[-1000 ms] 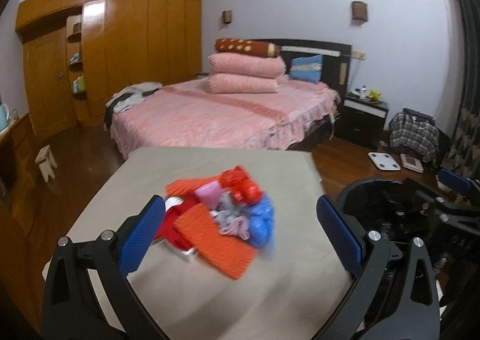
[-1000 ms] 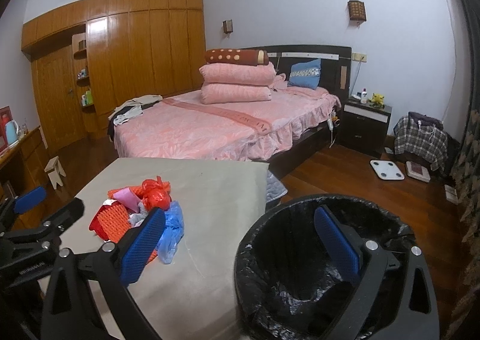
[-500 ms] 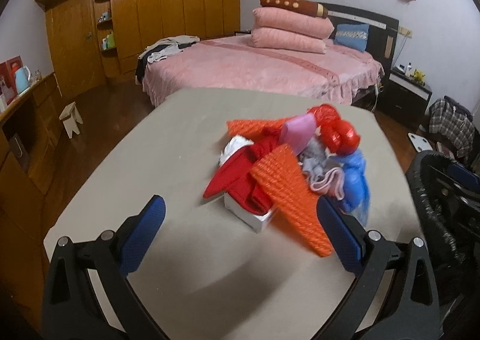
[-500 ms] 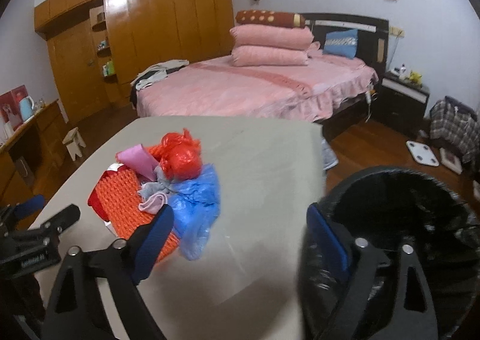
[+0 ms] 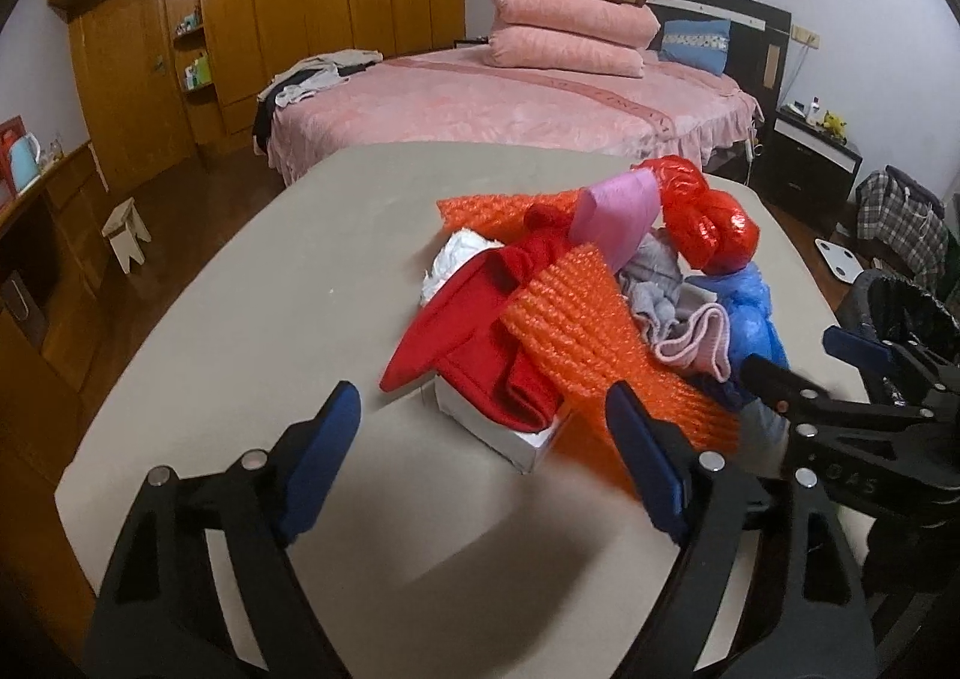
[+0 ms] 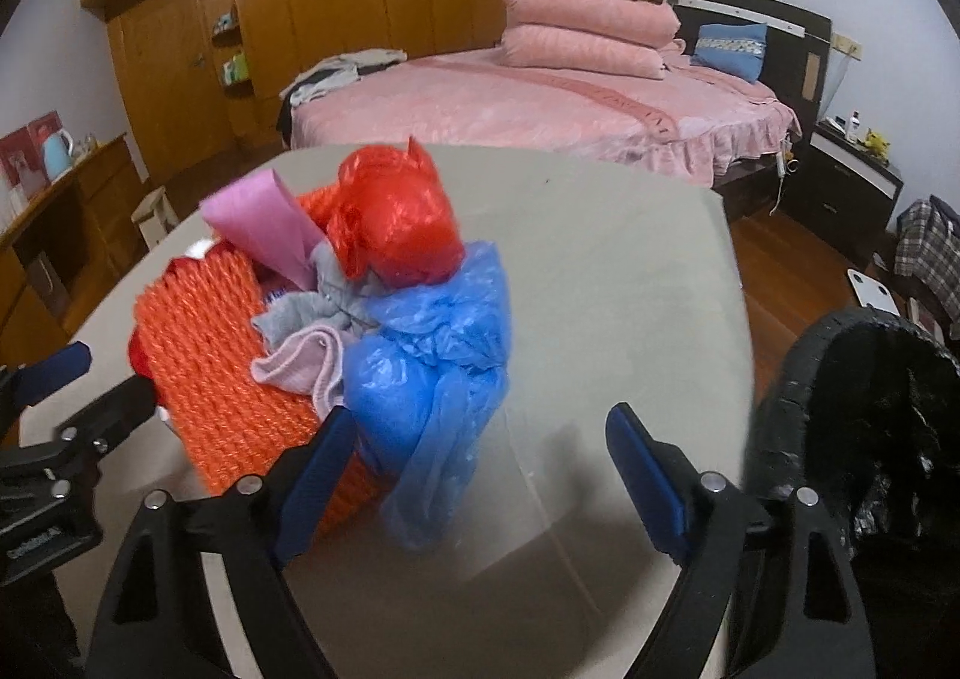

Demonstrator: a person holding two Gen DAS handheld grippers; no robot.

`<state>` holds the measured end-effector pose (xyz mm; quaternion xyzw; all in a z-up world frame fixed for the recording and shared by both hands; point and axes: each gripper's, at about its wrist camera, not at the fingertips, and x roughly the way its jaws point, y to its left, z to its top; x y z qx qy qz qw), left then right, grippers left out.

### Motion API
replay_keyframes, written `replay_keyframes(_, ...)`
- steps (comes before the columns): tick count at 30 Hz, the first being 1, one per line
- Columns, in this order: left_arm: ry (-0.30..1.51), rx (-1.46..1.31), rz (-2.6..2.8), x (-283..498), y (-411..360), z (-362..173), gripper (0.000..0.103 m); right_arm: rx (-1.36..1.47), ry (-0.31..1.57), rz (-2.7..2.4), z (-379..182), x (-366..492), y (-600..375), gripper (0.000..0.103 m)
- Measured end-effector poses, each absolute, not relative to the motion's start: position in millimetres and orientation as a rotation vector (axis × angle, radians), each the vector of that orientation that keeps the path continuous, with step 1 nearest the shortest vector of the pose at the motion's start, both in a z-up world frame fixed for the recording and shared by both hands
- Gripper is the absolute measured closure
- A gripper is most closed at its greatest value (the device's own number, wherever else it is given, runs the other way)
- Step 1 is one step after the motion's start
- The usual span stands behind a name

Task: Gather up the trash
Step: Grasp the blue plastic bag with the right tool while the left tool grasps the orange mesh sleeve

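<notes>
Heap of red, orange and blue plastic trash (image 6: pixel 360 319) is uncollected on the beige table (image 5: pixel 252 319); black-lined bin (image 6: pixel 870 415) appears empty; both jaws are held wide, nothing gripped.

The left hand-held gripper (image 5: pixel 483 448), jaws wide apart, faces a trash pile (image 5: pixel 594 313) on the table (image 5: pixel 288 319).

trash pile (image 5: pixel 600 307) on table (image 5: pixel 288 283), bin (image 6: pixel 870 409) right; bed (image 5: pixel 510 103) behind
</notes>
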<state>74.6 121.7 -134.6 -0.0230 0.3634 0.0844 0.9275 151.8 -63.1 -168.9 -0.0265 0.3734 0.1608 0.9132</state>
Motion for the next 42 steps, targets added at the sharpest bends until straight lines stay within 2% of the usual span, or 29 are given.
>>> replay_keyframes(2, 0.747, -0.050, 0.172, 76, 123, -136, 0.022, -0.057, 0.787, 0.339, -175, 158, -59, 0.023)
replay_keyframes(4, 0.748, -0.050, 0.171, 78, 123, -137, 0.022, -0.043, 0.821, 0.377, -179, 163, -55, 0.038)
replay_keyframes(5, 0.749, -0.053, 0.170, 79, 123, -137, 0.022, -0.030, 0.843, 0.406, -181, 167, -56, 0.051)
replay_keyframes(9, 0.753, -0.065, 0.158, 80, 123, -137, 0.022, 0.019, 0.853, 0.462, -180, 169, -63, 0.063)
replay_keyframes(14, 0.750, -0.071, 0.124, 79, 113, -137, 0.022, -0.026, 0.797, 0.441, -166, 150, -78, 0.065)
replay_keyframes(23, 0.770, -0.040, 0.049, 92, 84, -156, 0.039, -0.051, 0.834, 0.380, -180, 144, -90, 0.065)
replay_keyframes(25, 0.758, -0.026, 0.023, 95, 80, -156, 0.052, -0.055, 0.829, 0.381, -181, 144, -89, 0.065)
replay_keyframes(34, 0.709, -0.053, -0.006, 84, 77, -149, 0.083, -0.051, 0.831, 0.383, -185, 142, -91, 0.065)
replay_keyframes(42, 0.675, -0.082, -0.011, 74, 83, -132, 0.088, -0.003, 0.779, 0.398, -163, 133, -99, 0.065)
